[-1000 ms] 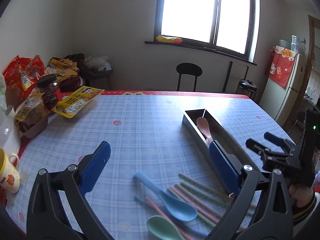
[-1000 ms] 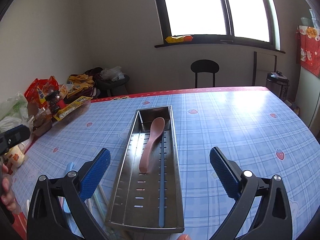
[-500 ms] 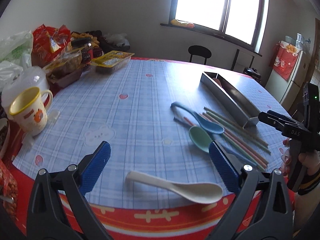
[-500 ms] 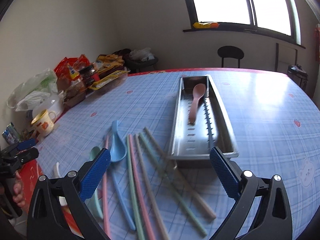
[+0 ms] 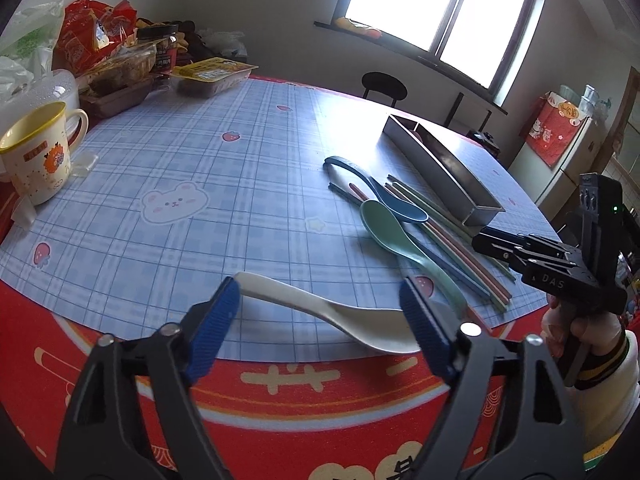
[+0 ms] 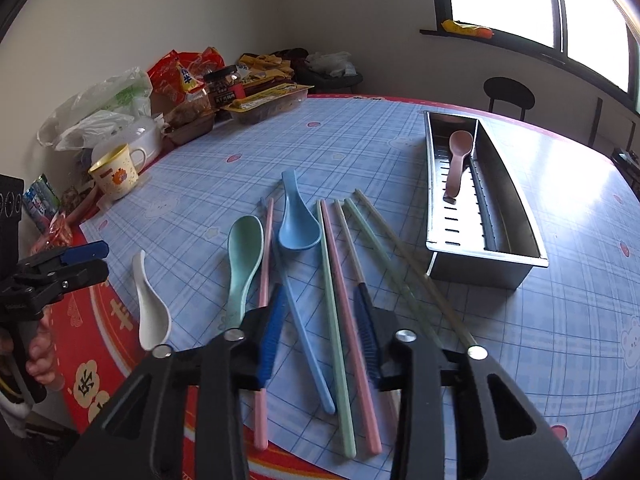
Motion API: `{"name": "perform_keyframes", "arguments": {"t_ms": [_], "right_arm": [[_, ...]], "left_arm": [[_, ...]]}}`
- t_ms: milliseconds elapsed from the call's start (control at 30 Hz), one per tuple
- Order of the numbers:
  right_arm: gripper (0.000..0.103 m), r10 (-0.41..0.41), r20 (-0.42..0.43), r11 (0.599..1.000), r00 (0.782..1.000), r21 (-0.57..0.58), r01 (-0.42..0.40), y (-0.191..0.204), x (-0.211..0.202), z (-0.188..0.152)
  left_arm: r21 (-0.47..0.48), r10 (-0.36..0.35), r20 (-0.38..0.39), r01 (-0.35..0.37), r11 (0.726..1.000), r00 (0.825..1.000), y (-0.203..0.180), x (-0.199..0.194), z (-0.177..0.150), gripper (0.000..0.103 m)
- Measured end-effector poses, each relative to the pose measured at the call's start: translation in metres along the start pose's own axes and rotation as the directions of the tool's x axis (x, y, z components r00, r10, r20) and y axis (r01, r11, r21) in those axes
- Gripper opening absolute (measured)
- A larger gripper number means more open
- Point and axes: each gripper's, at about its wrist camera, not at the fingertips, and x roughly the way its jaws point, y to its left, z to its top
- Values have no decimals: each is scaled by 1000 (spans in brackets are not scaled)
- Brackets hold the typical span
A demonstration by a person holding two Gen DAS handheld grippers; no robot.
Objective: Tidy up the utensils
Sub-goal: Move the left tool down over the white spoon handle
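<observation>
Utensils are being picked up at the table's (image 5: 120,208) near edge: left gripper (image 5: 320,316) closing around the white spoon (image 5: 320,312), right gripper (image 6: 324,332) closing over blue, green and pink chopsticks (image 6: 340,300); transfer to the metal tray (image 6: 516,216) is judged next.

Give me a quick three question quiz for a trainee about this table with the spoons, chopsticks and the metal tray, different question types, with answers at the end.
1. True or false: the metal tray already holds a brown spoon.
2. Which spoon lies between the fingers of the left gripper? A) blue B) green C) white
3. Fill in: the yellow-rimmed ____ stands near the snack packets.

Key: 1 true. 2 C, the white spoon. 3 mug.
</observation>
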Motion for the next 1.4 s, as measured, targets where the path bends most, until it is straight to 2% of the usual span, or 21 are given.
{"name": "perform_keyframes", "arguments": {"t_ms": [33, 100, 200, 433, 567, 700, 867, 1067, 1300, 1400], "right_arm": [[16, 8, -11, 1000, 1000, -7, -8, 2, 3, 1], [11, 29, -36, 999, 999, -32, -30, 8, 10, 2], [10, 23, -80, 997, 997, -77, -30, 17, 23, 4], [10, 32, -122, 993, 992, -106, -45, 24, 41, 9], [10, 9, -136, 992, 991, -125, -26, 27, 50, 9], [10, 0, -133, 994, 991, -110, -14, 23, 54, 8], [10, 6, -126, 995, 992, -101, -19, 24, 55, 8], [10, 4, -116, 996, 993, -93, -15, 22, 52, 5], [10, 28, -117, 997, 993, -71, -36, 19, 52, 5], [10, 28, -118, 997, 993, -71, -37, 19, 52, 5]], "left_arm": [[-1, -2, -5, 2, 1000, 1000, 0, 2, 1, 67], [-6, -9, -9, 9, 1000, 1000, 0, 7, 2, 62], [-15, -26, -14, 26, 1000, 1000, 0, 11, 1, 57], [-38, -19, -5, 19, 999, 1000, 10, 12, 1, 57], [-28, -20, -4, 20, 999, 1000, 13, 12, 5, 57], [10, -27, -14, 27, 1000, 1000, 15, 13, 11, 58], [103, -38, -38, 42, 994, 999, 17, 20, 18, 59], [193, -36, -59, 47, 980, 998, 14, 21, 10, 69], [206, -37, -85, 54, 977, 996, 11, 20, 4, 70], [193, -3, -96, 22, 981, 995, 14, 17, 0, 70]]}}
